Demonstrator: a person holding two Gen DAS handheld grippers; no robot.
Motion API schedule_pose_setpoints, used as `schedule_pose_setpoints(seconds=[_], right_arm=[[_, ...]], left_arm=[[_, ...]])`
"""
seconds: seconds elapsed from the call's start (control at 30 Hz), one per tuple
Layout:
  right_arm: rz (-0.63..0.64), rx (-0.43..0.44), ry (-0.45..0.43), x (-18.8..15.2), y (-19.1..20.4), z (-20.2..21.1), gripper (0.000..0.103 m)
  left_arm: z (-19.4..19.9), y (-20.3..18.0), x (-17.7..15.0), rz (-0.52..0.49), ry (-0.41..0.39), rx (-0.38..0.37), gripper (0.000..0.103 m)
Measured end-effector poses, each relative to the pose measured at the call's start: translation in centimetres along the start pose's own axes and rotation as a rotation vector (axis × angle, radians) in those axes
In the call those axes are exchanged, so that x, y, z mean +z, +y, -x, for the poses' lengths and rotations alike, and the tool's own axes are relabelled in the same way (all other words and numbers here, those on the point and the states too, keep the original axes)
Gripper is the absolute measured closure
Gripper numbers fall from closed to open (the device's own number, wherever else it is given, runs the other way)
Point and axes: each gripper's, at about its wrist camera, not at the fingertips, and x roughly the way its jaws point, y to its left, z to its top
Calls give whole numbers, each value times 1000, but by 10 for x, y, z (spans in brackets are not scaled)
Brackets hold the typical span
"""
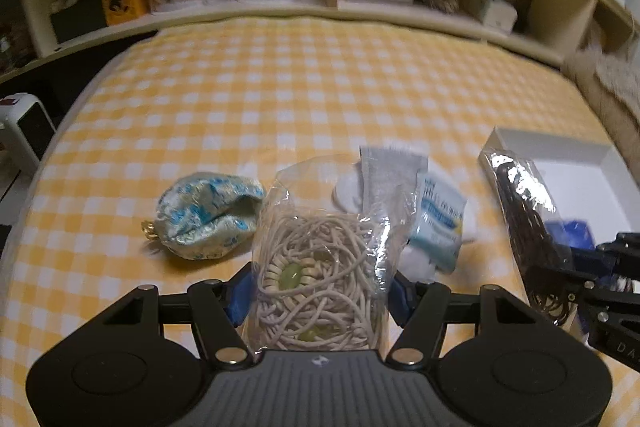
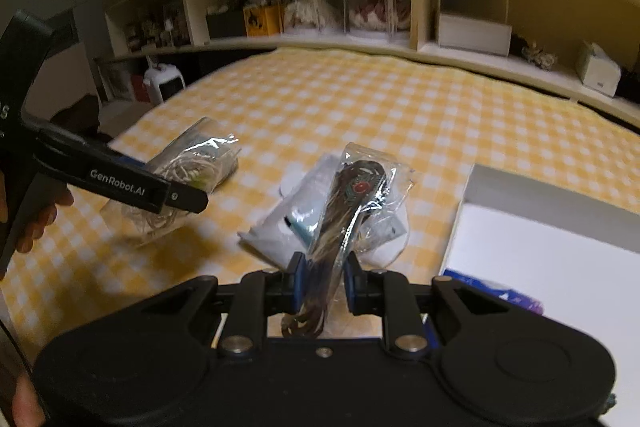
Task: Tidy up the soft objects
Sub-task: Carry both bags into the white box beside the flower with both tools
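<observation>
My left gripper [image 1: 320, 291] is shut on a clear bag of beige cord with green beads [image 1: 320, 267], held above the yellow checked bedspread [image 1: 280, 99]; the same bag [image 2: 188, 171] shows beside the left gripper's body in the right wrist view. My right gripper [image 2: 322, 281] is shut on a clear bag of dark brown cord with a red ornament [image 2: 344, 219], seen also at the right of the left wrist view [image 1: 528, 227]. A pale blue patterned pouch [image 1: 208, 215] lies on the bed to the left. White packets and cotton [image 1: 424, 215] lie in the middle.
A white open box [image 2: 552, 259] sits at the right, with a blue item [image 2: 496, 291] inside near its front. A wooden headboard shelf [image 2: 400, 43] with dolls and boxes runs along the far side. A white heater [image 2: 166, 83] stands left of the bed.
</observation>
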Motion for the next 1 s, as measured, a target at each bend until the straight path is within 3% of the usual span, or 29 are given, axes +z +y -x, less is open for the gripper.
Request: schedule_pose_setpoints(seconds=[0.5, 1.0], right_arm=[[38, -43, -92, 12, -25, 71, 82], [-9, -155, -95, -23, -119, 141, 82]], left_arm=[[53, -36, 1, 80, -106, -68, 38], [59, -138, 7, 115, -101, -305, 38]])
